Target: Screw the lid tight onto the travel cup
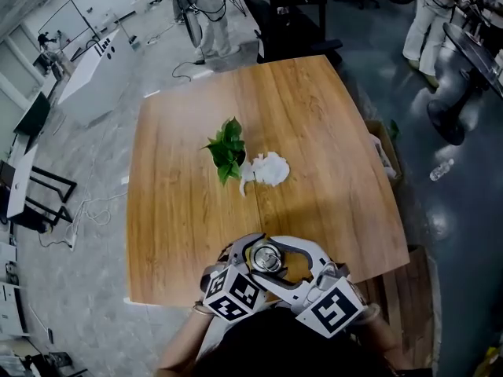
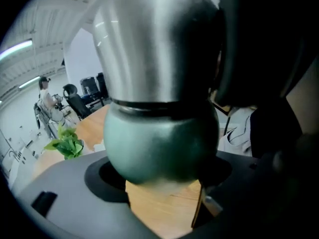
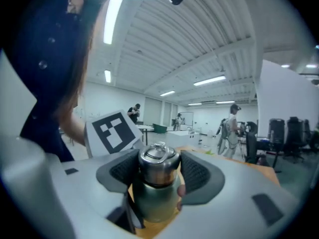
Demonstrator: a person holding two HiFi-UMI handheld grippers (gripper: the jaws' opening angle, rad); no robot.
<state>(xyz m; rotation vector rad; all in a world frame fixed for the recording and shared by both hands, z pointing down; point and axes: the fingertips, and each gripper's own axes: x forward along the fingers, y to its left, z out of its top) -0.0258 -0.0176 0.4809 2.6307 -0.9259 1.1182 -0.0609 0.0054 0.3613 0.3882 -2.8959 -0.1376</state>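
Gripping the travel cup (image 2: 159,143) by its green body, my left gripper (image 2: 162,195) is clamped round it at the near edge of the table (image 1: 314,132) — my right gripper (image 3: 158,178) is closed on the steel lid (image 3: 158,161), which sits atop the cup.
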